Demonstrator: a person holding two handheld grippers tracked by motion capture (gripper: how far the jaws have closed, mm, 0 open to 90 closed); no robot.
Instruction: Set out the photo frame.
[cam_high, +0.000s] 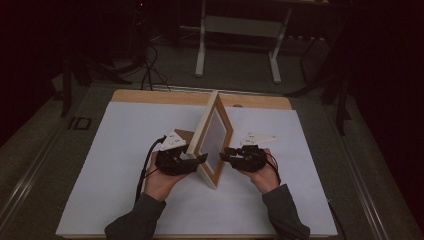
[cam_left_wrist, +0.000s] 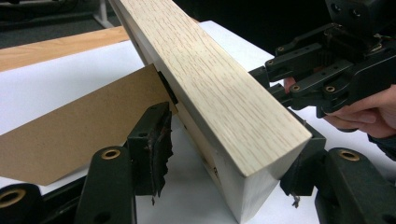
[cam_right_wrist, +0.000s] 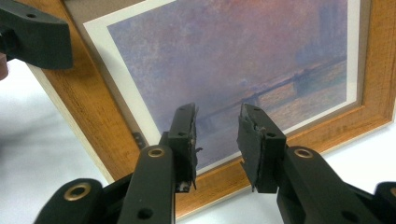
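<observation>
High view shows the frame (cam_high: 212, 140) upright on the table (cam_high: 125, 165), left gripper (cam_high: 196, 160) open astride its edge to steady it, right gripper (cam_high: 226, 154) open, empty, facing the glass.

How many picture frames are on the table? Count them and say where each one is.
1. The picture frame stands on edge mid-table on the white sheet, between the left gripper and right gripper.

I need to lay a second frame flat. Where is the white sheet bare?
Bare: the white sheet left of the left gripper, and right of the right gripper. Crowded: the middle, around the upright picture frame and its cardboard stand.
</observation>
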